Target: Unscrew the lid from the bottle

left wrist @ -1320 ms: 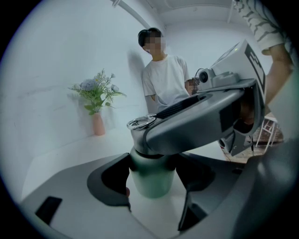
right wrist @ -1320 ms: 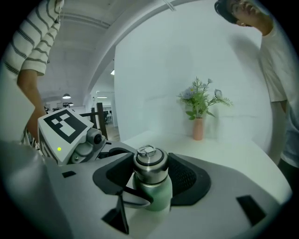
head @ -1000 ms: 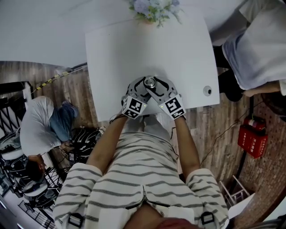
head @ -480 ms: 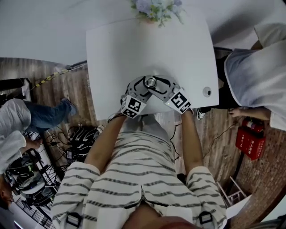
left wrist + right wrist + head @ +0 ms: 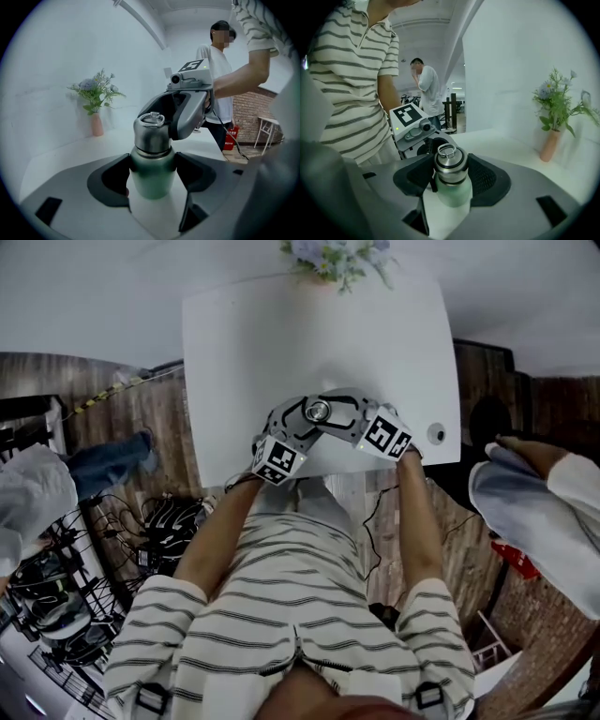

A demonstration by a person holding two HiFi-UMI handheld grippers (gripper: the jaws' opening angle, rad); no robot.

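A green bottle (image 5: 151,180) with a steel lid (image 5: 151,135) stands upright near the front edge of the white table (image 5: 281,343). My left gripper (image 5: 152,171) is shut on the green body, its pads pressing both sides. My right gripper (image 5: 451,172) is shut on the lid (image 5: 450,165), just above the green body (image 5: 453,193). In the head view both grippers meet at the bottle (image 5: 316,411): the left gripper (image 5: 298,425) from the near left, the right gripper (image 5: 336,419) from the right. The bottle's base is hidden.
A vase of flowers (image 5: 336,259) stands at the table's far edge. A small round fitting (image 5: 436,432) sits near the table's right front corner. A person in white (image 5: 534,512) stands at the right, and another person (image 5: 33,493) and cables (image 5: 169,521) are at the left.
My right gripper has swung anticlockwise round the bottle with the lid in it, its marker cube moving right and farther away. The left gripper holds still. The bystanders have shifted.
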